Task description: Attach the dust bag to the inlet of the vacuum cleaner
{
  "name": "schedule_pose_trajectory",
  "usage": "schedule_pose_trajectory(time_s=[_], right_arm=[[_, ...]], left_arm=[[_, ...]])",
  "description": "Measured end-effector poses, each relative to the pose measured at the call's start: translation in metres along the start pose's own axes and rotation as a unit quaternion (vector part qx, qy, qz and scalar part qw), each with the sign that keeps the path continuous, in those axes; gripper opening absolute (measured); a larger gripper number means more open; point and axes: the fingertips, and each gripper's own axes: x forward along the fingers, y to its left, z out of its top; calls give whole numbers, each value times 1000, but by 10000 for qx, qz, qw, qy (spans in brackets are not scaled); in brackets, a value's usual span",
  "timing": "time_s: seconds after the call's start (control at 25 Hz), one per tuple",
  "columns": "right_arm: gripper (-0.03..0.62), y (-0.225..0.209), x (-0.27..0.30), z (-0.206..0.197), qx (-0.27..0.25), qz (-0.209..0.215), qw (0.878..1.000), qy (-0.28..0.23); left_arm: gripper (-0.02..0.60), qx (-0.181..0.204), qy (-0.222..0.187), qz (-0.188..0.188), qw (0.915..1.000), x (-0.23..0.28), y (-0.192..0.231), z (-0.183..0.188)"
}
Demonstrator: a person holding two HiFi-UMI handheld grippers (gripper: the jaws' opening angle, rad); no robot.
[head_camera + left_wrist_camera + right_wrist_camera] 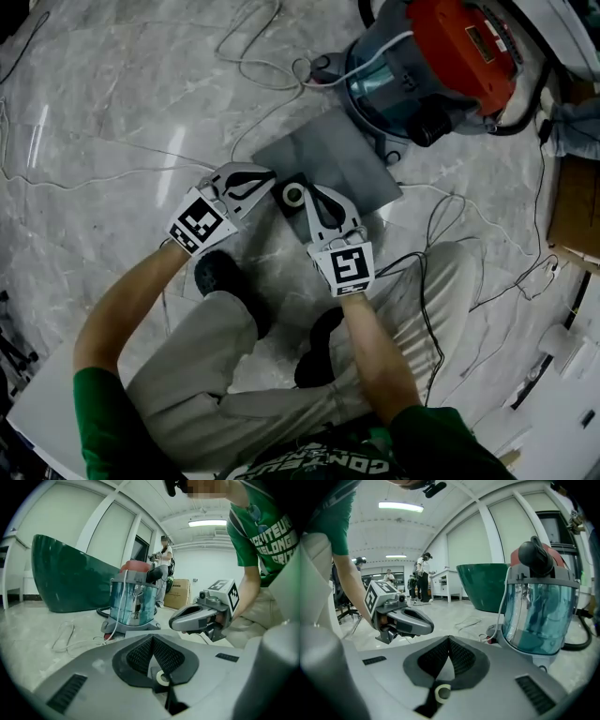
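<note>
While the bag (328, 155) is lying flat on the floor (112, 112), just beside the vacuum (422, 66), nothing is being gripped. The left gripper (269, 175) and right gripper (308, 191) are being held low over the bag's near corner, either side of its dark collar (293, 195) with the pale ring; contact cannot be told. Both pairs of jaws are being held pressed together, with nothing between them. The bag is being judged light, limp and papery, likely to crease or tear if pulled by its body. The collar is being judged stiff. A hold is best being taken at the collar's edges, one gripper per side, leaving the ring clear for the inlet. The inlet itself is not being shown plainly.
</note>
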Motion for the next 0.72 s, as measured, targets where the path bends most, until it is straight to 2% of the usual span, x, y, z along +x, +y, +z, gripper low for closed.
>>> schedule_pose_trajectory(time_s=[0.36,0.72], right_arm=[[8,2,2,-52,108,-79,9996,257],[8,7,4,-95,430,-167,9976,525]], left_arm=[[3,104,175,260,9995,10,0,-40],[3,73,606,-49,9981,17,-12,-91]])
